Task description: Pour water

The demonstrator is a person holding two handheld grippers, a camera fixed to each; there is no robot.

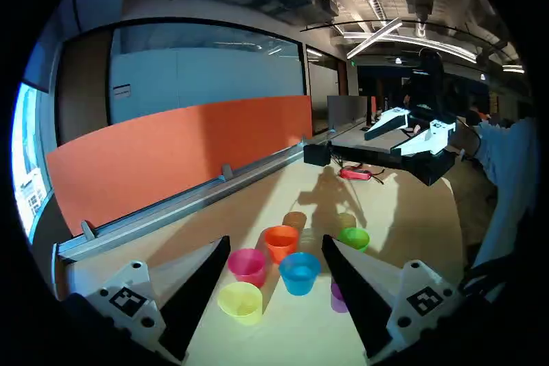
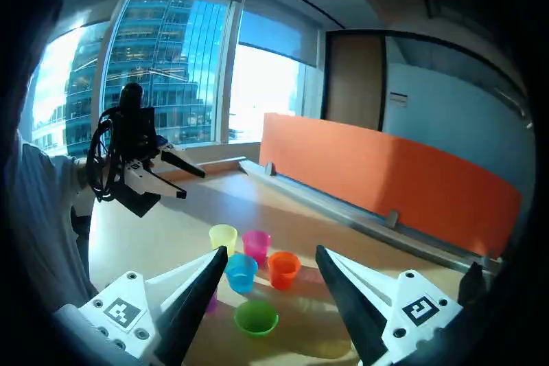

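Two grippers, the left gripper [image 1: 274, 239] and right gripper [image 2: 270, 249], are hovering spread and empty over the blue cup [image 1: 299, 272], orange cup [image 1: 281, 242] and green cup [image 1: 355, 237] clustered on the table [image 1: 412, 229], so the reach is probably only beginning and next one is needing to drop and pinch a cup for pouring.

One desk [image 1: 412, 222], six cups (yellow cup [image 1: 240, 299], pink cup [image 1: 247, 264], orange cup [image 1: 281, 241], blue cup [image 1: 300, 272], green cup [image 1: 355, 237], purple cup [image 1: 336, 301]), two claws: left claw [image 1: 274, 238], right claw [image 2: 271, 248].
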